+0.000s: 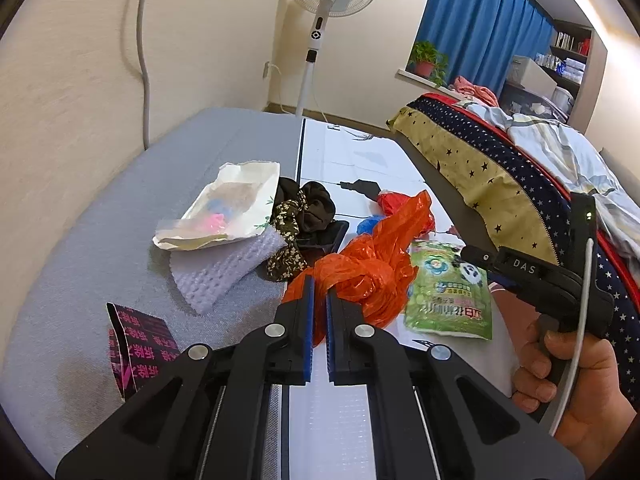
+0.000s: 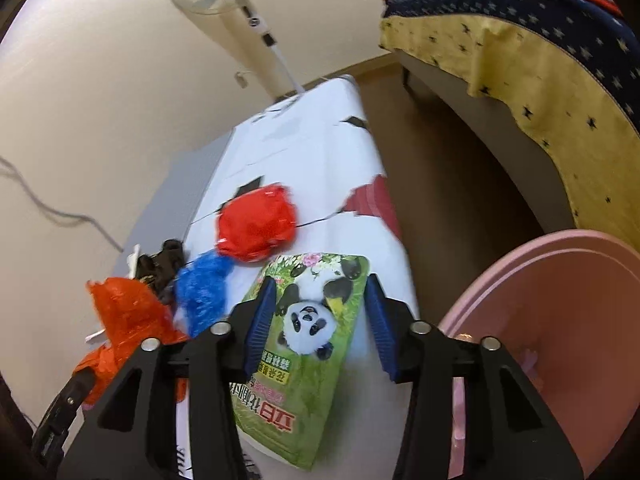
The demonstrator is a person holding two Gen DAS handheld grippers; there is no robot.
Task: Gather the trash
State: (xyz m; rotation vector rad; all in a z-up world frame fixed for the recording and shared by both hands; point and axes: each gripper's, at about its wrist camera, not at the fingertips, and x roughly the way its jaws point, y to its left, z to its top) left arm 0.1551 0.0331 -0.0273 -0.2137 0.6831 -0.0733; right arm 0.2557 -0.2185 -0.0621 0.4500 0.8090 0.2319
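Left gripper jaws pinching orange bag | right gripper jaws spread | pink basin right-view only

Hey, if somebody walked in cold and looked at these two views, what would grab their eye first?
Probably the crumpled orange plastic bag in the middle of the table, with the left claw shut on its near edge. Next, the green panda packet at the table's near edge, lying between the open fingers of the right claw, and the pink basin just to its right.

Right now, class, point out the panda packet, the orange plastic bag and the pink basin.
panda packet [image 2: 310, 320], right wrist view, on the panda's face.
orange plastic bag [image 1: 362, 274], left wrist view, on its knotted middle.
pink basin [image 2: 576, 308], right wrist view, on its inner wall.
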